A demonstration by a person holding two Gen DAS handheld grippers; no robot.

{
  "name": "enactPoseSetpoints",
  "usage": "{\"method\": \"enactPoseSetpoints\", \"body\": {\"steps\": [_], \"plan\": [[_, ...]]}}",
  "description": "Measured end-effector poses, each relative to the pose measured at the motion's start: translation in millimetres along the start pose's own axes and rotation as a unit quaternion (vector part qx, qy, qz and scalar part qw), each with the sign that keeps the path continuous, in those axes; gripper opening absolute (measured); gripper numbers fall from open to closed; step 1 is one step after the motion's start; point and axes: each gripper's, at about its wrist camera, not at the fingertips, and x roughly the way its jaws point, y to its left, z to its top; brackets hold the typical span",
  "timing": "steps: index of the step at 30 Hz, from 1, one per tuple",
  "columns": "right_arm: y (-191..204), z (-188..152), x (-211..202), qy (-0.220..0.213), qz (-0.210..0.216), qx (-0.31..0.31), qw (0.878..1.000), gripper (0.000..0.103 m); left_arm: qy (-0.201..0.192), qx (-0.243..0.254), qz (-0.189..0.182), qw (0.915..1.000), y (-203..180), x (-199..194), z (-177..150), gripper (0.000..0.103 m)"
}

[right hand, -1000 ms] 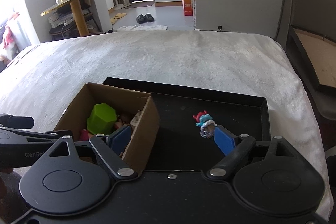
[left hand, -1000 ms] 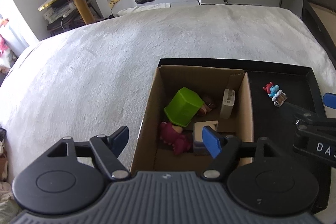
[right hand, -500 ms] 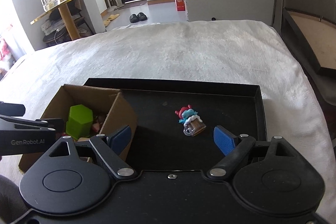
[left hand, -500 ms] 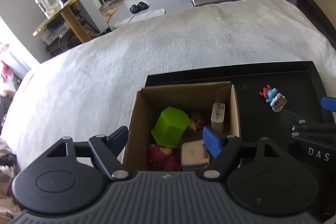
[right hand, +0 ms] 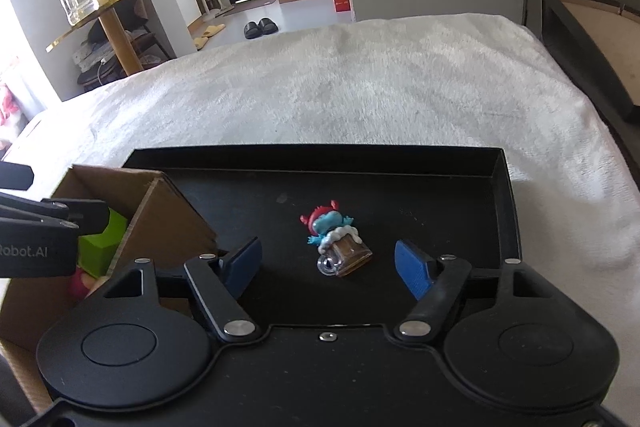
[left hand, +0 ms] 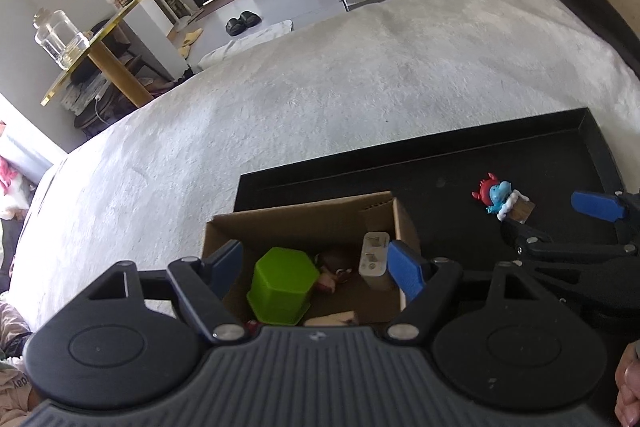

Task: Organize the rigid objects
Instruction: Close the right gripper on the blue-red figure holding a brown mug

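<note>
White fuzzy bed cover (right hand: 380, 99) carries a black tray (right hand: 506, 195); kitchen doorway and a gold-topped side table (right hand: 100, 15) sit behind it. Cardboard box (left hand: 304, 215) stands at the tray's left end, holding a green hexagonal cup (left hand: 282, 285) lying tilted, a white charger block (left hand: 374, 261) upright against the right wall, and a brown-haired figurine (left hand: 334, 265) between them. Other bits in the box are partly hidden. Left tongs (left hand: 316, 267) wide, empty, over the box. Right tongs (right hand: 328, 263) wide, empty, low over the tray floor. Small blue-and-red figurine with mug (right hand: 334, 237) lies on the tray between the right fingers, touching neither, well apart from the box.
</note>
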Motion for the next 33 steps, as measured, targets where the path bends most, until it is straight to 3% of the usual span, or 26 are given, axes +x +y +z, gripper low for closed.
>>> {"method": "enactPoseSetpoints", "body": {"steps": [6,16,20,33], "plan": [[-18.2,-11.2,19.5,0.014,0.001,0.015,1.0,0.057,0.003,0.022,0.006,0.9997,-19.3,13.4,4.7,0.081],[-20.5,-9.9,31.4,0.002,0.024,0.026,0.999,0.045,0.023,0.035,0.01,0.9991,-28.6,29.7,3.1,0.082],[-21.8,-11.1,34.2,0.003,0.023,0.025,0.999,0.03,0.023,0.037,0.011,0.999,-30.7,30.7,2.4,0.082],[-36.9,-26.7,7.0,0.026,-0.029,0.015,0.999,0.03,0.029,0.054,0.009,0.9981,-46.8,23.0,-17.9,0.082]]}}
